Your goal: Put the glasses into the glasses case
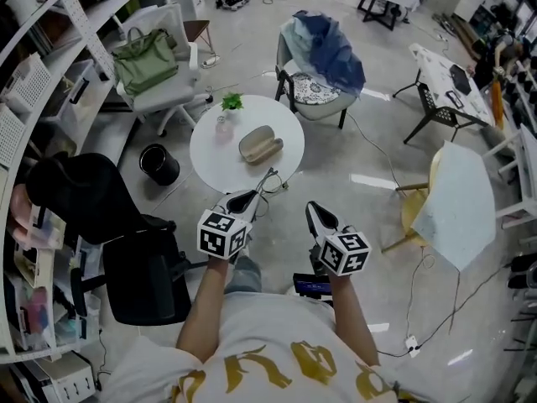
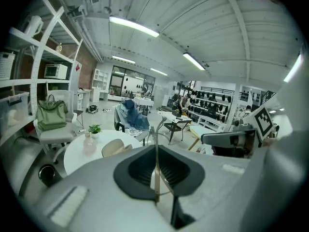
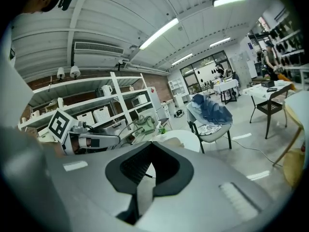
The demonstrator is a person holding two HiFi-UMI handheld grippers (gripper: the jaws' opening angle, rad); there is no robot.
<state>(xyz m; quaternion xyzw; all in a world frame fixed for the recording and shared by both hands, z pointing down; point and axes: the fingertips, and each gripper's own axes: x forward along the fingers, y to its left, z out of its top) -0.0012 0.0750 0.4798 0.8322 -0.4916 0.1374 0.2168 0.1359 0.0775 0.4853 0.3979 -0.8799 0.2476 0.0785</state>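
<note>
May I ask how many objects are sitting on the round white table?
3: a glasses case near the middle, a small potted plant at the far edge, and a clear bottle just before the plant. None seems hidden.

Head view: high up, facing steeply down on round white tabletop (image 1: pixel 214 145), mid-distance. Both gripper views: low, near level, each along its own jaws, tabletop close ahead. All three share tabletop and blue-draped armchair (image 1: pixel 323 65); head and left views, beige oval glasses case (image 1: pixel 260 145).
</note>
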